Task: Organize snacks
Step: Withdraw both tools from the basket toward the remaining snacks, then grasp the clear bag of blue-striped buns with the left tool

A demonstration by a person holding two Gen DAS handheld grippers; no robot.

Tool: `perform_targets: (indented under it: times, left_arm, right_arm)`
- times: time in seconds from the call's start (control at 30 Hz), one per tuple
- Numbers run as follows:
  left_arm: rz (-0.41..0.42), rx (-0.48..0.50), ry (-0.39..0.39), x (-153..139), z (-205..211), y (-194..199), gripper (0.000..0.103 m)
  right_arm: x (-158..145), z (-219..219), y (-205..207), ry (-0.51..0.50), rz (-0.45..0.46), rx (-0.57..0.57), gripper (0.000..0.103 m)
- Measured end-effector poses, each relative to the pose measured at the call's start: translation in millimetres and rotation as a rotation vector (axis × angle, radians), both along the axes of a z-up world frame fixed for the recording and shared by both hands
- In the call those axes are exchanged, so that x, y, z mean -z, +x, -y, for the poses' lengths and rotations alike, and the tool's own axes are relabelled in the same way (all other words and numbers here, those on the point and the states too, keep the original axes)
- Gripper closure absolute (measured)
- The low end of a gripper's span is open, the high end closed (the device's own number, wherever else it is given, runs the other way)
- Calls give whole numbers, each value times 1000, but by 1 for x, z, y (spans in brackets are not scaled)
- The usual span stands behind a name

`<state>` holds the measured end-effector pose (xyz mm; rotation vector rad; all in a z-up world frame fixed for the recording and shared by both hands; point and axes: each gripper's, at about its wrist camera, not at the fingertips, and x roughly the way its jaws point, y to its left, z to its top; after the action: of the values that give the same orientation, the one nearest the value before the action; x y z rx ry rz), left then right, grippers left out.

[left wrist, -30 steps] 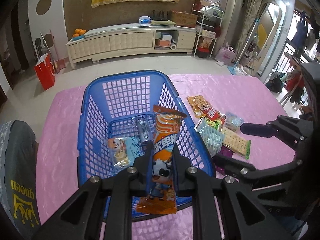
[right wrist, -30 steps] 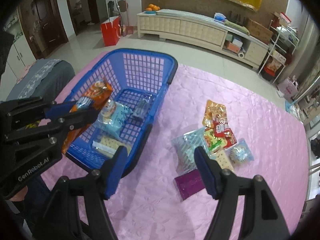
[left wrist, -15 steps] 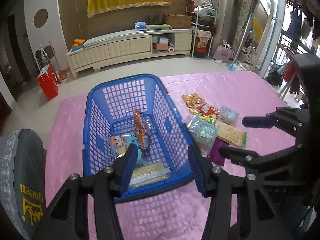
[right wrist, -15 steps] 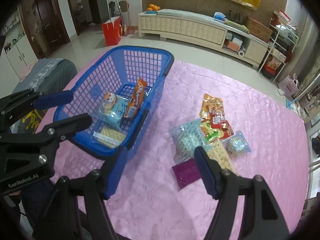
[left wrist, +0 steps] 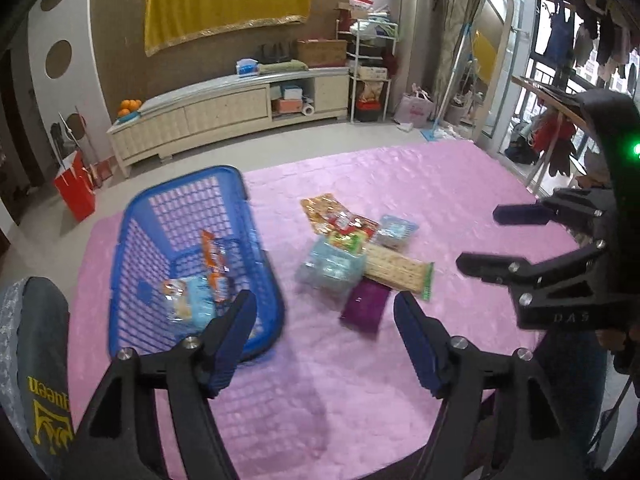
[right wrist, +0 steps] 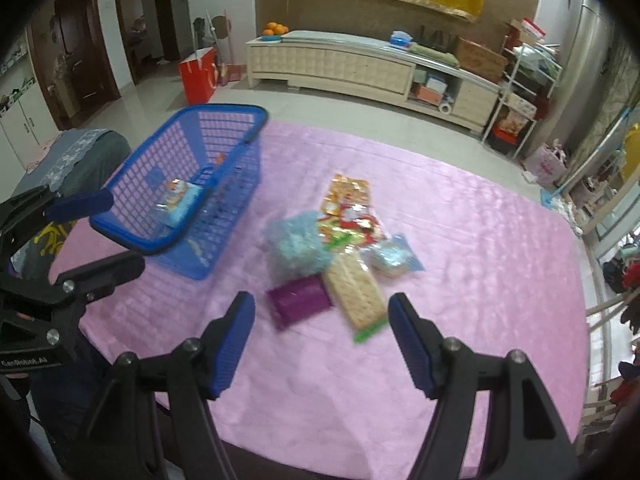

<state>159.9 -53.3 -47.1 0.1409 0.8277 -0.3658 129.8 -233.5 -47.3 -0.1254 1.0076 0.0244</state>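
Hovering over the pink tablecloth [left wrist: 400, 184], both grippers are empty — the left gripper [left wrist: 322, 340] has its jaws opening with nothing between them, the right gripper [right wrist: 322, 338] spread wide. Ahead of both lies the snack pile [right wrist: 340, 248] — purple packet [right wrist: 298, 300] nearest. The blue basket [left wrist: 192, 188], holding an orange packet [left wrist: 212, 256], sits left of the left gripper.

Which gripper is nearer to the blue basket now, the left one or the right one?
Left. The left gripper, jaws opening and empty, has one finger right at the blue basket's near corner. The right gripper is open over the loose snacks, apart from the basket.
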Motion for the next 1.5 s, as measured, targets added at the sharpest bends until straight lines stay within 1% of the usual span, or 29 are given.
perform_targets:
  times: [0.1,0.2,0.3,0.37,0.4,0.47,0.57,0.7,0.83,0.9,1.03,1.13,1.2,1.3,1.4,1.5]
  left_arm:
    - [-21,10,-1,6,18,1,34]
    - [-51,18,-15,12,33,3,34]
    - [-72,5,-21,17,44,7,34]
    - [-114,-32,-14,24,53,15,34]
    - [-150,-49,-29,29,57,20,34]
    - [-184,-74,-51,35,62,27,34]
    - [-223,-119,-57,45,68,43,34]
    - [-293,-175,-103,60,70,63,34]
    - [-316,-196,-82,73,78,78,34]
    - [-326,-208,-76,78,79,85,34]
    - [-347,-248,-59,88,80,101,34]
    - [-365,-283,-62,97,80,112,34]
    - [-363,-288,-50,104,82,119,34]
    - [-353,-291,-36,114,81,127,34]
    - [-354,-318,-46,122,76,135,34]
    - [-349,-339,-81,124,71,146,34]
  right_arm:
    - [1,19,-5,15,10,22,29]
    - [4,34,-8,34,16,44,23]
    - [10,48,-9,40,9,60,22]
    - [15,57,-7,34,2,64,22]
    - [18,62,-4,31,-4,68,22]
    - [22,71,2,39,-20,76,22]
    - [28,82,9,43,-37,79,21]
    - [41,89,19,12,-60,60,21]
    - [55,91,29,-25,-51,37,21]
    - [63,93,37,-16,-55,33,21]
    - [76,96,53,49,-86,18,21]
    - [84,92,64,18,-82,-4,21]
    - [92,88,70,-2,-91,-27,21]
    - [105,87,73,25,-128,-53,21]
    - [119,85,76,7,-141,-72,21]
    - [127,86,81,12,-150,-79,21]
